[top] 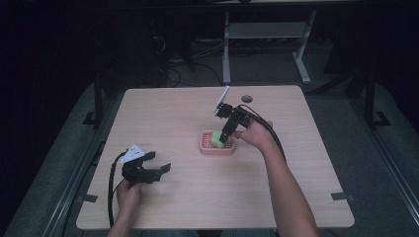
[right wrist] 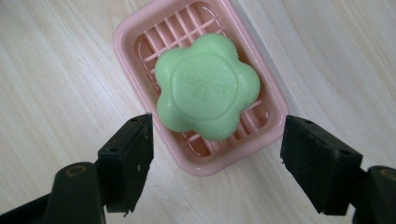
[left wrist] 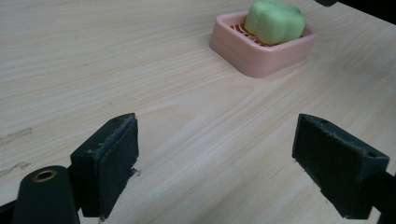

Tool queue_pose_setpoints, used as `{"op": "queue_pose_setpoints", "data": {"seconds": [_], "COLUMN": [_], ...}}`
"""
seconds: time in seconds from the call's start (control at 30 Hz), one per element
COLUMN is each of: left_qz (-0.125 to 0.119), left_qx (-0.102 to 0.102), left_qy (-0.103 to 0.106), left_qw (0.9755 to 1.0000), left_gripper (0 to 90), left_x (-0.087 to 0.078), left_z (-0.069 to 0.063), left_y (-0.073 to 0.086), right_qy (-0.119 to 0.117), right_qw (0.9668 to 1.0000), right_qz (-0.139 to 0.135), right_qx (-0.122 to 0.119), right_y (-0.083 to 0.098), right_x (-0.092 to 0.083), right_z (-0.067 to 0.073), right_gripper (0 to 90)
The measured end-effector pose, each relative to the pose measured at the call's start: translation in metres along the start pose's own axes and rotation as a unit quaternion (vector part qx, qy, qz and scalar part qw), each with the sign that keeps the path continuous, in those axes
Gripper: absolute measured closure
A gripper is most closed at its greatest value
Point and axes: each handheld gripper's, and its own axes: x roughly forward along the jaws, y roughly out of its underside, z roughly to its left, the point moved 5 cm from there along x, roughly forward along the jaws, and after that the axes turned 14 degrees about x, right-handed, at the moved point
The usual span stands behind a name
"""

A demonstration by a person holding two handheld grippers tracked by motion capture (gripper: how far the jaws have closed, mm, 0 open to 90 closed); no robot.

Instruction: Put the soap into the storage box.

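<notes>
A green flower-shaped soap [right wrist: 208,87] lies in a pink slatted soap dish [right wrist: 130,32] near the middle of the wooden table [top: 173,113]. My right gripper [right wrist: 217,161] hangs just above the dish, open, its jaws spread wider than the dish and touching nothing. In the high view that gripper [top: 226,138] points down at the soap [top: 216,138] in the dish [top: 205,148]. My left gripper [top: 160,170] rests low over the table at the front left, open and empty. Its own view has the dish [left wrist: 243,53] and soap [left wrist: 274,21] far ahead at the upper right, beyond its open gripper [left wrist: 215,161].
A round cable hole [top: 246,98] sits near the table's far edge. Black cables trail from both grippers. Beyond the table stand the legs of a white desk frame [top: 226,49] on a dark floor. Bare wood surrounds the dish on all sides.
</notes>
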Motion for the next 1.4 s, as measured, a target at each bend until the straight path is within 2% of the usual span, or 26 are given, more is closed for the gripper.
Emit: {"op": "queue_pose_setpoints", "data": {"seconds": [0.27, 0.3, 0.57, 1.4], "left_qz": [0.001, -0.003, -0.001, 0.001], "left_qx": [0.001, -0.005, -0.001, -0.002], "left_qy": [0.0, -0.001, 0.0, 0.0], "left_qw": [1.0, 1.0, 1.0, 1.0], "left_gripper": [14.3, 14.4, 14.3, 14.3], "left_x": [0.0, 0.001, 0.001, 0.0], "left_z": [0.0, 0.0, 0.0, 0.0], "left_y": [0.0, 0.0, 0.0, 0.0], "right_qy": [-0.003, -0.003, -0.006, -0.008], "right_qw": [1.0, 1.0, 0.9999, 0.9996], "right_qz": [-0.002, -0.002, -0.006, -0.011], "right_qx": [0.0, 0.003, 0.011, 0.024], "right_y": [0.006, 0.007, 0.016, 0.035], "right_x": [-0.005, -0.007, -0.013, -0.02], "right_z": [-0.002, -0.003, -0.007, -0.017], "right_gripper": [25.5, 25.5, 25.5, 25.3]}}
